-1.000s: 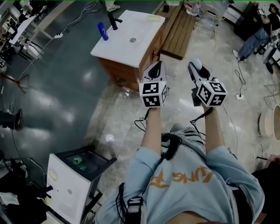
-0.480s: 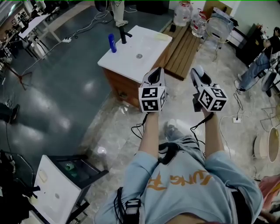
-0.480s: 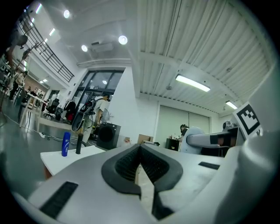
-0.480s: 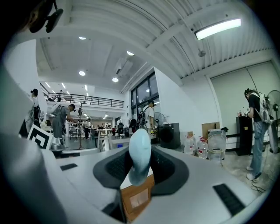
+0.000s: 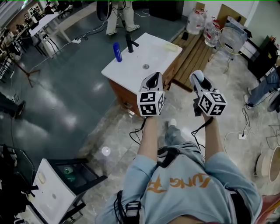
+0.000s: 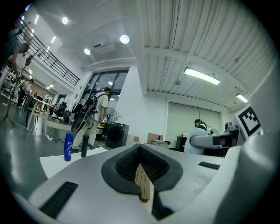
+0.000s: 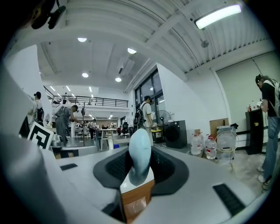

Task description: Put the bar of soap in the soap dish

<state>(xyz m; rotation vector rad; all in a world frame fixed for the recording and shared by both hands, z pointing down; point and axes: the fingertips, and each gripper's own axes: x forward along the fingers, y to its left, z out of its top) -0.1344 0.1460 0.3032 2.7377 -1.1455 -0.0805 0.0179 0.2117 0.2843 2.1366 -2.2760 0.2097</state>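
My right gripper [image 7: 139, 171] is shut on a pale blue bar of soap [image 7: 140, 158], which stands on edge between the pads. In the head view that soap [image 5: 197, 75] shows at the tip of the right gripper [image 5: 197, 78]. The left gripper [image 6: 142, 183] is shut with nothing in it, its wooden pads touching; in the head view the left gripper [image 5: 153, 81] is held level beside the right one. Ahead stands a white sink counter [image 5: 127, 65] on a wooden cabinet. A small yellowish soap dish [image 5: 170, 47] lies at its far right corner. Both grippers are short of the counter.
A blue bottle [image 5: 117, 51] and a black tap [image 5: 130, 43] stand on the counter's far left. A person [image 5: 118, 13] stands behind it. A wooden pallet [image 5: 192, 52], water jugs [image 5: 195, 19] and a fan [image 5: 229, 39] lie to the right. A white cabinet [image 5: 52, 197] stands at lower left.
The person has walked towards the sink counter, which now lies closer under the grippers. Both grippers kept their pose and the soap stays in the right one.
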